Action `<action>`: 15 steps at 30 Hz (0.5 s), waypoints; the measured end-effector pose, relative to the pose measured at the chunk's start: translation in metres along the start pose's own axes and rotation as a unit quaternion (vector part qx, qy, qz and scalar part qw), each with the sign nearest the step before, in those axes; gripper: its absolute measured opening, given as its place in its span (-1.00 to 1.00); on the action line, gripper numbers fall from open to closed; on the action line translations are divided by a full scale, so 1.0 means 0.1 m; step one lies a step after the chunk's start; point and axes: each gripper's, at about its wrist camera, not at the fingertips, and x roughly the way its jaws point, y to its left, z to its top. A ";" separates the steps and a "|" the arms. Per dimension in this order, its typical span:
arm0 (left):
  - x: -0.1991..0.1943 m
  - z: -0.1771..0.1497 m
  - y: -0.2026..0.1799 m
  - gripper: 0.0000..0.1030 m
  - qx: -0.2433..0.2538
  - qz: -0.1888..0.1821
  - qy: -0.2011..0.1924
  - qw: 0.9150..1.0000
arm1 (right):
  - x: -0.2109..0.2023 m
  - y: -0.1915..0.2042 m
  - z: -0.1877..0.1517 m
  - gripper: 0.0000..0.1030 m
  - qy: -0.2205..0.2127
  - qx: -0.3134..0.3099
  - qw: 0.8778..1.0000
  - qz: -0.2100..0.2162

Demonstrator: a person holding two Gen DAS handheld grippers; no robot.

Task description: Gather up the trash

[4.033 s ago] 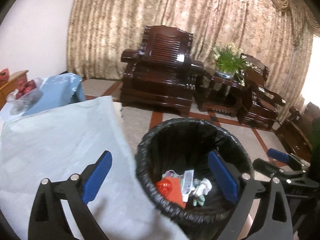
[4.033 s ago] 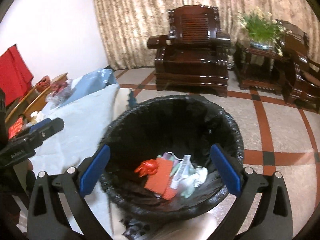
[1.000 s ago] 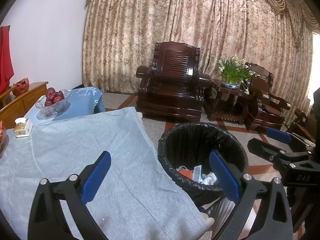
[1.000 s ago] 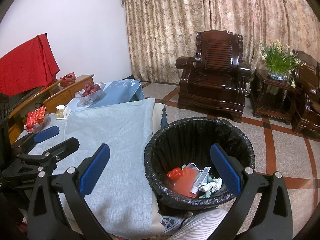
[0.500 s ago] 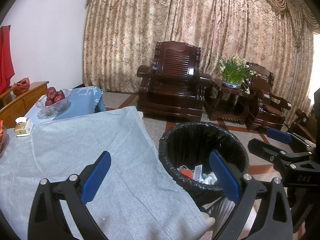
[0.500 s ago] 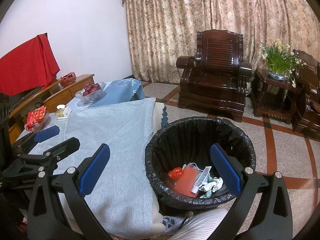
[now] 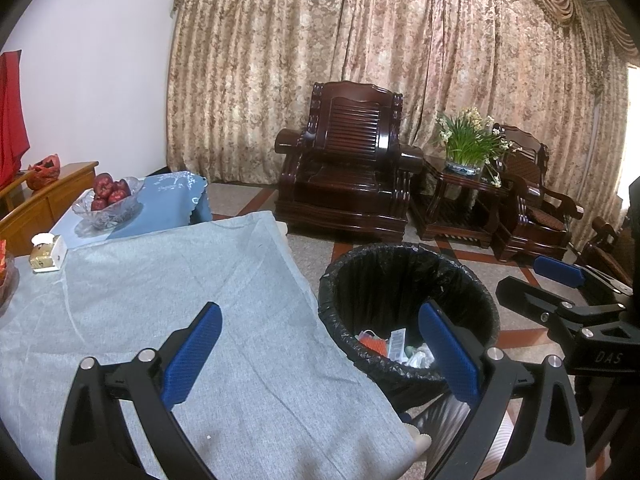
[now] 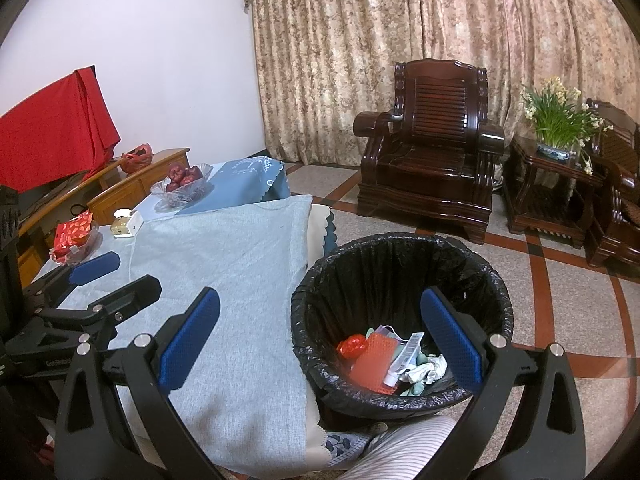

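A round bin with a black liner (image 8: pixel 400 264) (image 7: pixel 404 272) stands on the floor at the table's right edge. At its bottom lies trash: a red wrapper (image 8: pixel 352 346), an orange-red flat piece (image 8: pixel 374 364), a white tube (image 8: pixel 406 354) and crumpled paper (image 8: pixel 430 368). My left gripper (image 7: pixel 320 352) hangs open and empty over the grey tablecloth (image 7: pixel 160 288) and the bin's near rim. My right gripper (image 8: pixel 320 336) is open and empty above the bin, and also shows at the right of the left wrist view (image 7: pixel 560 284).
The table holds a glass bowl of red fruit (image 8: pixel 182 184), a small boxed item (image 8: pixel 126 222) and a red packet (image 8: pixel 74 234). A dark wooden armchair (image 8: pixel 432 160), a side table with a flower pot (image 8: pixel 556 136) and curtains stand behind. A striped trouser leg (image 8: pixel 400 448) is at the bottom.
Since four seconds ago both grippers have pulled back and up from the bin. Over the last second nothing has visibly moved.
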 end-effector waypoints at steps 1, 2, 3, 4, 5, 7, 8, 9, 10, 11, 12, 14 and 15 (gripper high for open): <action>0.00 -0.01 0.02 0.88 0.000 0.000 0.000 1.000 | 0.00 0.00 0.00 0.90 0.000 0.000 1.000 0.000; 0.00 0.00 0.00 0.88 0.000 0.000 0.000 1.000 | 0.00 0.00 0.00 0.90 0.000 -0.001 1.000 -0.001; 0.00 0.00 0.01 0.88 0.000 0.000 0.000 1.000 | 0.00 0.00 0.00 0.90 0.000 -0.001 1.000 0.000; 0.00 0.00 0.02 0.88 0.000 0.000 0.001 1.000 | 0.00 0.00 0.00 0.90 0.000 -0.001 1.000 0.000; 0.00 0.01 0.00 0.88 0.000 0.000 0.000 1.000 | 0.00 0.00 0.00 0.90 0.000 0.000 1.000 0.000; 0.00 0.00 0.02 0.88 0.000 0.000 0.001 1.000 | 0.00 0.00 0.00 0.90 0.000 0.000 1.000 -0.001; 0.00 0.00 0.01 0.88 0.000 0.000 0.000 1.000 | 0.00 0.01 0.00 0.90 0.000 0.000 1.000 -0.001; 0.00 0.01 0.00 0.88 0.000 0.000 0.000 1.000 | 0.00 0.00 0.00 0.90 0.000 0.000 1.000 -0.001; 0.00 0.01 0.02 0.88 0.000 0.000 0.000 1.000 | 0.00 0.01 0.00 0.90 0.000 0.000 1.000 -0.001; 0.00 0.01 0.02 0.88 0.000 0.000 0.001 1.000 | 0.00 0.00 0.00 0.90 0.000 0.000 1.000 -0.001; 0.00 0.01 0.01 0.88 0.000 0.000 0.001 1.000 | 0.00 0.01 0.00 0.90 0.000 0.000 1.000 -0.001; 0.00 0.02 0.00 0.88 0.000 0.000 0.001 1.000 | 0.00 0.00 0.00 0.90 0.000 0.000 1.000 -0.001; -0.01 0.01 0.01 0.88 0.000 0.001 0.001 1.000 | 0.00 0.00 0.00 0.90 0.000 0.000 1.000 -0.001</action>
